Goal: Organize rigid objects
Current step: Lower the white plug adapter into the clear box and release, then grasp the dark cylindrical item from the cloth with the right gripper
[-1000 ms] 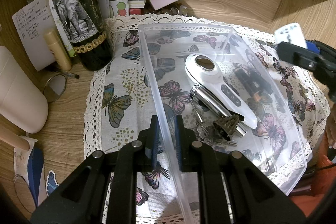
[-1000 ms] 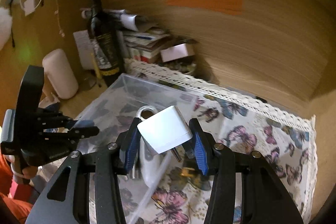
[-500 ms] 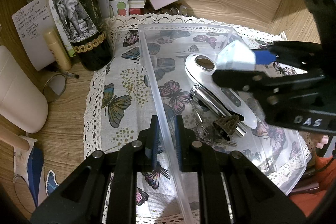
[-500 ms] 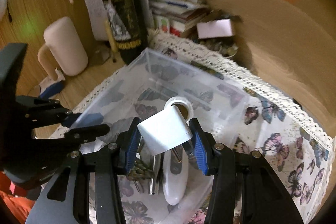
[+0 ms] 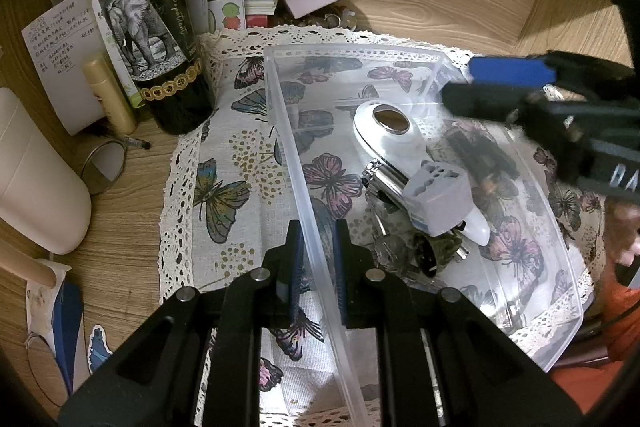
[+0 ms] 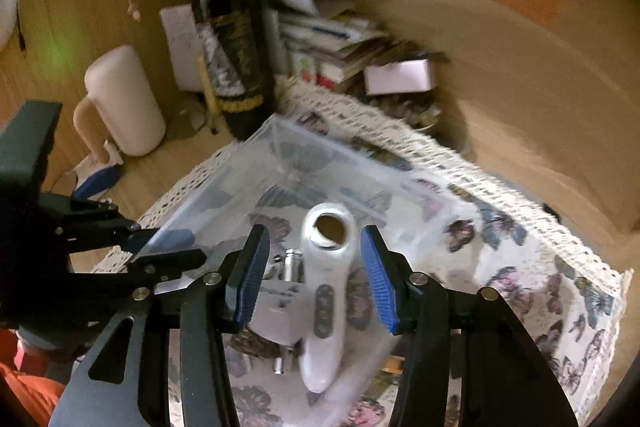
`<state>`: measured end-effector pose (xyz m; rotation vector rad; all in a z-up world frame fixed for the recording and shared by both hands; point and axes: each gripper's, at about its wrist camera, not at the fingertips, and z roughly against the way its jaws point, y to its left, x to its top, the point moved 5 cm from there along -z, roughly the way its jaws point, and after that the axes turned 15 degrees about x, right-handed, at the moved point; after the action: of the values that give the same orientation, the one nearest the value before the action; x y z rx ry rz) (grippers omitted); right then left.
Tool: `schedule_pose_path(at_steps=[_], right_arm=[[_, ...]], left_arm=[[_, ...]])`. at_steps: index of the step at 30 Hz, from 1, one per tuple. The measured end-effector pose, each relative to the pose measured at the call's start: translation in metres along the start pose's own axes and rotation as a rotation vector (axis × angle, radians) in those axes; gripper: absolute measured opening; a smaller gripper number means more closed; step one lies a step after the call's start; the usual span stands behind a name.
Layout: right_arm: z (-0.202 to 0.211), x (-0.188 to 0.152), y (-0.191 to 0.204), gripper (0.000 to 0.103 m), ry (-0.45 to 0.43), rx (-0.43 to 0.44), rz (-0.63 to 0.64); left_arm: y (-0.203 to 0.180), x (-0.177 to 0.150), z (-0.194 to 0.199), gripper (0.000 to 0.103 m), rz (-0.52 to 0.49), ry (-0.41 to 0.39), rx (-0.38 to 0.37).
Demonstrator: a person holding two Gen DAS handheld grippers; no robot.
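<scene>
Clear rectangular plastic bin (image 5: 420,59) holds one white plug adapter (image 5: 438,201) lying on one white handheld device (image 5: 394,135). Left gripper (image 5: 316,255) jaws clamp the bin's wall. Right gripper (image 6: 316,277) jaws open, empty, above the bin.

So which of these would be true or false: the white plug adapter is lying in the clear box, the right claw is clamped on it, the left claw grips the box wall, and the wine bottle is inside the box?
1. The white plug adapter lies in the clear box. True.
2. The right gripper is clamped on it. False: its jaws are apart and empty, above the box.
3. The left gripper pinches the box's wall. True.
4. The wine bottle stands inside the box. False: it stands outside, beside the butterfly cloth.
</scene>
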<state>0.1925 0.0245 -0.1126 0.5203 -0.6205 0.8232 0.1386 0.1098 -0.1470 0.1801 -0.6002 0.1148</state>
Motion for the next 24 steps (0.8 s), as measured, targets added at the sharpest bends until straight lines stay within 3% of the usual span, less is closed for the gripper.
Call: schedule_pose_path(at_steps=[10,24], right_arm=[[0.044,-0.021,-0.049,0.044,-0.072,-0.110,-0.113],[0.023,-0.090,-0.110,0.044,0.061,-0.182,-0.290]], left_arm=[[0.000,0.000,0.000,0.013,-0.001,0.000,0.000],[0.001,-0.001,0.000,0.013,0.000,0.003,-0.002]])
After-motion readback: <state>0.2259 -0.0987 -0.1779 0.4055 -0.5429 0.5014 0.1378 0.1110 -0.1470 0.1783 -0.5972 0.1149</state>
